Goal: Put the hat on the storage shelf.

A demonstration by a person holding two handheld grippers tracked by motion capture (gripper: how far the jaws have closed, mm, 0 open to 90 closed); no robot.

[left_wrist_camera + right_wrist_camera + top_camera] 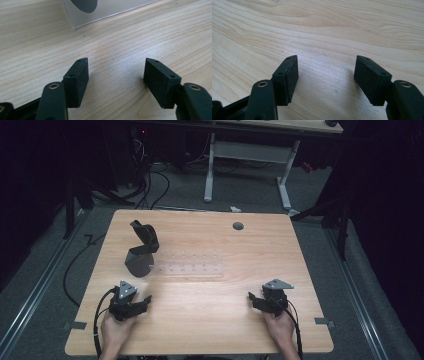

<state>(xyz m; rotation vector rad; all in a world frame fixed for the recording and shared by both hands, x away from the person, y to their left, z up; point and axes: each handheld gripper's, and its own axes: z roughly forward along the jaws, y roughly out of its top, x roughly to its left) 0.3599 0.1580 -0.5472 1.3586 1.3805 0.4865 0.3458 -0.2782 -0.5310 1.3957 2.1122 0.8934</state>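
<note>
1. Left gripper (142, 301): it sits low over the table (210, 330) at the near left, jaws apart with nothing between them; in the left gripper view only bare wood shows between the pads (77, 82).
2. Ahead of the left gripper and a little to its right stands the dark grey container (141, 254), its hinged lid tipped up and back. It rests against the left end of a clear plastic rack (187, 263) that lies flat and runs off toward the right.
3. The step in hand looks like a reach from rest toward the container. To do it well, I would keep the jaws wide, come in level, and close on the container's body rather than its raised lid, so that it does not tip or push the rack.
4. Right gripper (253, 298): near right, well apart from the container, jaws apart over bare wood, holding nothing.
5. Hard to make out: the left gripper view cuts off the container at the top edge, showing just a dark curve (83, 5) and a corner of the rack. The rack's clear surface nearly vanishes against the wood, and whether its holes hold anything, or what is inside the container, I cannot tell.
</note>
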